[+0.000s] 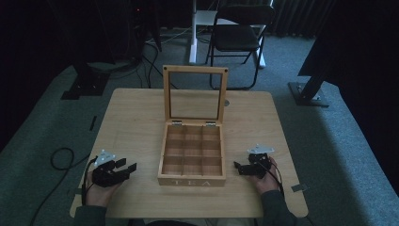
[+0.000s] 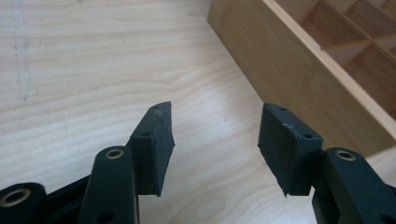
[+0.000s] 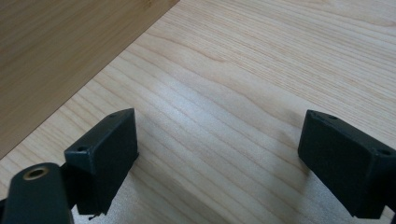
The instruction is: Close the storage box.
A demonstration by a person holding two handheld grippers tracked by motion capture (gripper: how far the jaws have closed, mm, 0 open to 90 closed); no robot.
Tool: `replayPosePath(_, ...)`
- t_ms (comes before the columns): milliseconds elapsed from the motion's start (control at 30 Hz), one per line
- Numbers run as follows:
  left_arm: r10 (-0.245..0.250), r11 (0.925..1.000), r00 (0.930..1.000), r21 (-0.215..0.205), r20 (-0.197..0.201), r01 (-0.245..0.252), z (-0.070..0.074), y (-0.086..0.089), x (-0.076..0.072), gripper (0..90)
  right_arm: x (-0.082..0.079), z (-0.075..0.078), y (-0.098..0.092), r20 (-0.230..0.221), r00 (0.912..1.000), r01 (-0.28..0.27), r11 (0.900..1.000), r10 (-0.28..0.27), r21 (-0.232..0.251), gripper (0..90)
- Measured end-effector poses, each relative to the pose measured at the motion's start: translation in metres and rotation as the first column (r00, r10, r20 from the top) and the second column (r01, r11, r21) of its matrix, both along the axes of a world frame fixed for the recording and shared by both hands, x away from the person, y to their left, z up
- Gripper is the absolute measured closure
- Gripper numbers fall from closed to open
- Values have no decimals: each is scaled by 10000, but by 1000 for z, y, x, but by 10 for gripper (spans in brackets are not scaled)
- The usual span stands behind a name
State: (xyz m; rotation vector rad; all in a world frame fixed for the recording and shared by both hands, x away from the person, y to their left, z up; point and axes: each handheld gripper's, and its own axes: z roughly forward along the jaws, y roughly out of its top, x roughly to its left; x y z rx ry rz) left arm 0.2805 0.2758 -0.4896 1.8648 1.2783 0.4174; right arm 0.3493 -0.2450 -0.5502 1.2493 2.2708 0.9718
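A wooden tea box [image 1: 192, 160] marked TEA stands open in the middle of the table, its glass-paned lid [image 1: 194, 94] upright and its several compartments empty. To the box's left my left gripper [image 1: 128, 168] rests on the table, open, nothing between its pads; its own view shows the left gripper [image 2: 215, 140] over bare wood with the box wall [image 2: 299, 79] at the upper right. My right gripper [image 1: 238, 167] lies to the box's right, pointing at it, open and empty. In the right gripper view the right gripper [image 3: 217, 154] hovers over tabletop, the box side [image 3: 60, 51] at upper left.
The light wooden table [image 1: 131, 117] has bare room on both sides of the box. A small round thing [image 1: 227, 102] lies behind the lid's right edge. A folding chair [image 1: 237, 37] and stand bases stand on the carpet beyond. A cable [image 1: 61, 157] loops off the left edge.
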Motion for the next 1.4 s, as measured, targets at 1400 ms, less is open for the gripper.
replayPosePath(1400, -217, 9981, 9958, 601, 889, 164, 32, -1, 47, 447, 6, 26, 5, -543, 9967, 572, 9967, -603, -573, 468)
